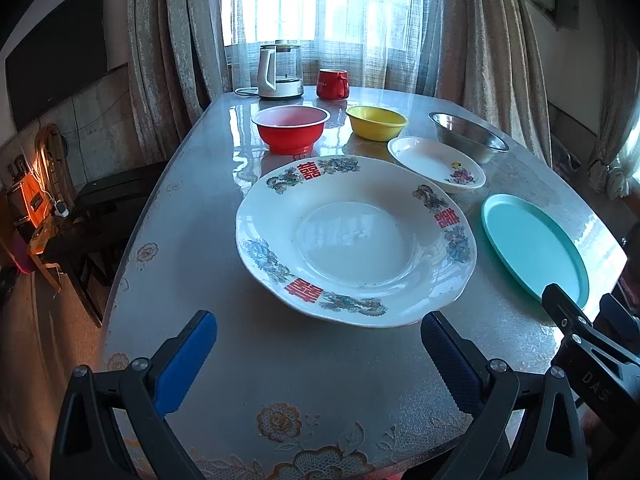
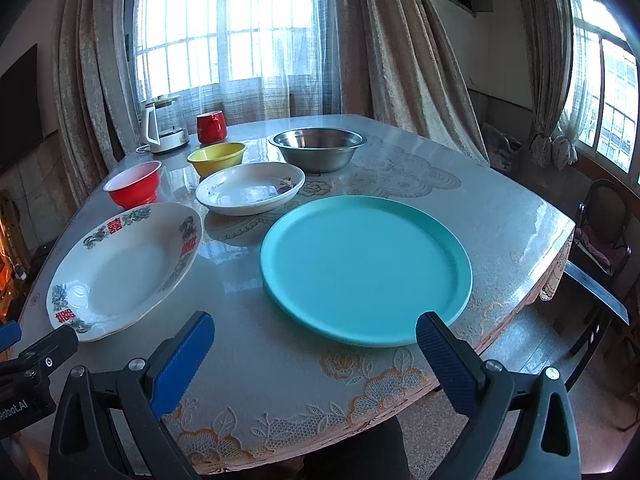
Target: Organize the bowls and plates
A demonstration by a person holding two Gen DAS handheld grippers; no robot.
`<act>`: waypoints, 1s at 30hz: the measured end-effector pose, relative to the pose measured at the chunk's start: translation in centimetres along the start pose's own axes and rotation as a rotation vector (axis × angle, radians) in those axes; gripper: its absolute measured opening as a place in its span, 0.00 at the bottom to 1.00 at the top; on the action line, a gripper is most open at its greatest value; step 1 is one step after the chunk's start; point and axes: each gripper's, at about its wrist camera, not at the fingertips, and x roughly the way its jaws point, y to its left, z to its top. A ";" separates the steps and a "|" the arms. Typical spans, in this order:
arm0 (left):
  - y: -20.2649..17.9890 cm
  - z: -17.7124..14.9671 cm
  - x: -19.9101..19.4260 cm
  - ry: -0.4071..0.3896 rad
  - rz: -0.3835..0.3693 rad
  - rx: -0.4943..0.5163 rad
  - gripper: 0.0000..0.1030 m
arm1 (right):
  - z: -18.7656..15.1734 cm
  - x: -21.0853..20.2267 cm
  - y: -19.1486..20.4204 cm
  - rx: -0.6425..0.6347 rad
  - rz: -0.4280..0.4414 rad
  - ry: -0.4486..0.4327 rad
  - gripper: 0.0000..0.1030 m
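Both grippers are wide open and hold nothing: left gripper (image 1: 318, 344) before the patterned plate (image 1: 356, 240), right gripper (image 2: 314, 342) before the teal plate (image 2: 366, 268).

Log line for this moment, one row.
left gripper open, before patterned plate | right gripper open, before teal plate | nothing stacked

A glass kettle (image 1: 279, 75) on a silver base and a red mug (image 1: 332, 84) stand side by side at the far end of the lace-patterned bench (image 1: 280, 380), before a barred window (image 1: 316, 0) hung with sheer and beige curtains (image 1: 168, 32). A dark screen (image 1: 56, 48) fills the left wall; a dark chair (image 2: 600, 232) sits at right.
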 end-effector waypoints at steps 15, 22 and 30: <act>-0.1 -0.2 0.0 0.000 0.001 0.000 1.00 | -0.3 0.4 0.0 -0.001 0.003 0.021 1.00; 0.0 -0.2 0.0 0.006 0.002 0.000 1.00 | -0.3 0.5 -0.1 -0.003 0.006 0.025 1.00; 0.0 -0.4 0.1 0.016 0.002 0.006 1.00 | -0.5 0.6 0.0 -0.014 0.004 0.029 1.00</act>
